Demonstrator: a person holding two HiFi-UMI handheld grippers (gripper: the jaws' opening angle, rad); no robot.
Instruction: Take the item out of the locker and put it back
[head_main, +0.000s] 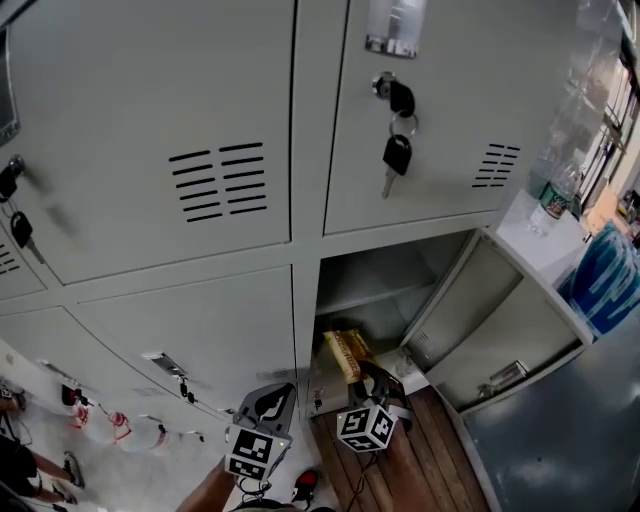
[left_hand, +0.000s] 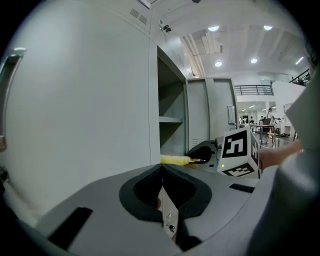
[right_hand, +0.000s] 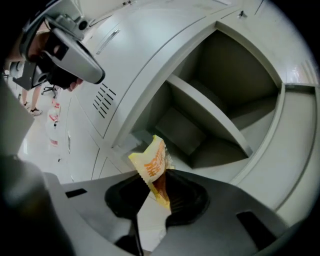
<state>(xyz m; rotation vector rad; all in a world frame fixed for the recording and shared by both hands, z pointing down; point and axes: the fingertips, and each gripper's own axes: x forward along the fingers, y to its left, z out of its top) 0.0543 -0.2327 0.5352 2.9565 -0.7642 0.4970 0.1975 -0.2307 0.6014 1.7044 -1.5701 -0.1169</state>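
A yellow snack packet (head_main: 345, 355) with orange print sits at the mouth of the open bottom locker (head_main: 385, 275). My right gripper (head_main: 373, 380) reaches into that opening, its marker cube (head_main: 366, 426) just below. In the right gripper view the packet (right_hand: 151, 164) stands upright between the jaws, pinched at its lower end by my right gripper (right_hand: 155, 192). My left gripper (head_main: 262, 412) hangs to the left, in front of a closed locker door, with nothing in it. In the left gripper view the left gripper (left_hand: 165, 200) has its jaws together, and the packet (left_hand: 176, 159) shows beyond them.
The locker's door (head_main: 500, 330) swings out to the right. A shelf (right_hand: 210, 120) divides the locker. A bunch of keys (head_main: 397, 150) hangs from the door above. A water bottle (head_main: 552, 195) and a blue object (head_main: 608, 275) stand at the right. Wooden floor (head_main: 420, 450) lies below.
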